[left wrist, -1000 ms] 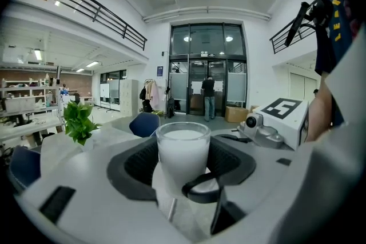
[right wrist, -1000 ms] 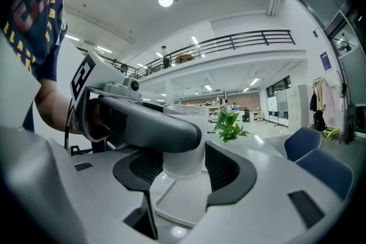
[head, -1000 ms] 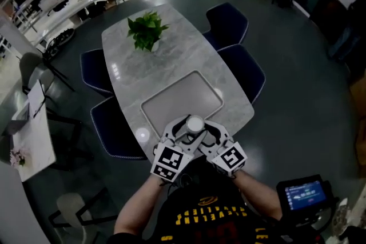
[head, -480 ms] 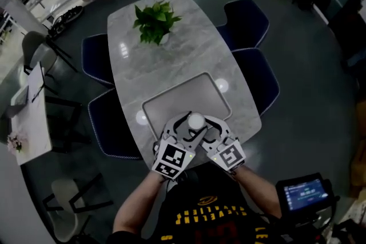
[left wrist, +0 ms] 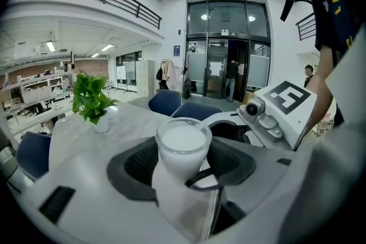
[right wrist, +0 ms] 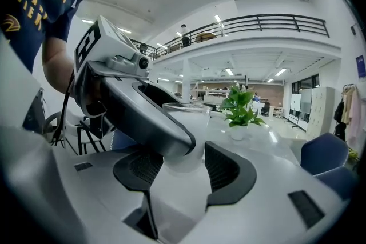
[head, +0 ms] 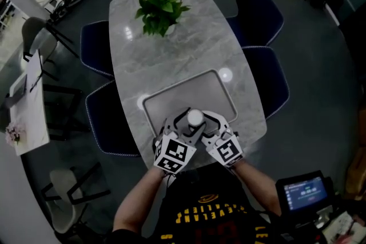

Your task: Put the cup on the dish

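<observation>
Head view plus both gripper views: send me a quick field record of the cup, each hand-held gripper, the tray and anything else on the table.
cup: upright, white inside, over the tray's near edge; resting or lifted, cannot tell
left hand-held gripper: jaws closed on the cup's sides
right hand-held gripper: jaws either side of the cup; the left gripper's jaw covers one pad, so grip unclear
tray: grey, rectangular, on the marble table
potted plant: far end of the table, well away from the cup
</observation>
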Available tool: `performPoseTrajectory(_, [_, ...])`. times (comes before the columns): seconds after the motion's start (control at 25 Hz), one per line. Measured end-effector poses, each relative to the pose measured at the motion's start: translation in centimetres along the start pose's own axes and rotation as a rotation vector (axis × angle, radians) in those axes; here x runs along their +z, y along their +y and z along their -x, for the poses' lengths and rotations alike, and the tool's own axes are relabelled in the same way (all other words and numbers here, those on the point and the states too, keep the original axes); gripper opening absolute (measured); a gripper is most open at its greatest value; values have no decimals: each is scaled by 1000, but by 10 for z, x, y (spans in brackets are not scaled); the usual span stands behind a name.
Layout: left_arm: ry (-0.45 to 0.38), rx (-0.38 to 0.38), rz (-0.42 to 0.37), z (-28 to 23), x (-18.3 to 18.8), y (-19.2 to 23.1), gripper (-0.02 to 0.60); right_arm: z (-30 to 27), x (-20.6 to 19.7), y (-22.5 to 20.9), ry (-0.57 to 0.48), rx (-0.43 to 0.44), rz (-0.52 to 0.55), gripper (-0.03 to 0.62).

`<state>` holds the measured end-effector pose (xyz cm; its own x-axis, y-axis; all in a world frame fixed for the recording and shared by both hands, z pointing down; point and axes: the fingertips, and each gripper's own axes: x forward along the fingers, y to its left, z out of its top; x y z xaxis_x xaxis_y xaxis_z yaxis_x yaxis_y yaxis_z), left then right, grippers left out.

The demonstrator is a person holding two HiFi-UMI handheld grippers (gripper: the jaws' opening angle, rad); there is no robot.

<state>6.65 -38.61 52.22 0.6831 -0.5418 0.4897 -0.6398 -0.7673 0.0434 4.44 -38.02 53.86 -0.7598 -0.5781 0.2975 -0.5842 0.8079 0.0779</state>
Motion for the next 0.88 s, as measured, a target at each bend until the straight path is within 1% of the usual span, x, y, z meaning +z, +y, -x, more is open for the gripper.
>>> performPoseTrajectory(0.24, [59, 17, 8, -24, -22, 18, 262, -22, -27, -11, 59, 27, -20, 233])
performPoseTrajectory(0.44, [80, 38, 8, -27, -35, 20, 262, -29, -39, -7, 105, 42, -13, 233])
performPoseTrajectory(0.6, [101, 56, 3, -46, -52, 33, 262, -44, -64, -14, 146, 73, -9, 233])
performPoseTrajectory(0.88, [121, 58, 6, -58, -66, 36, 262, -51, -83, -15, 203, 95, 1, 233])
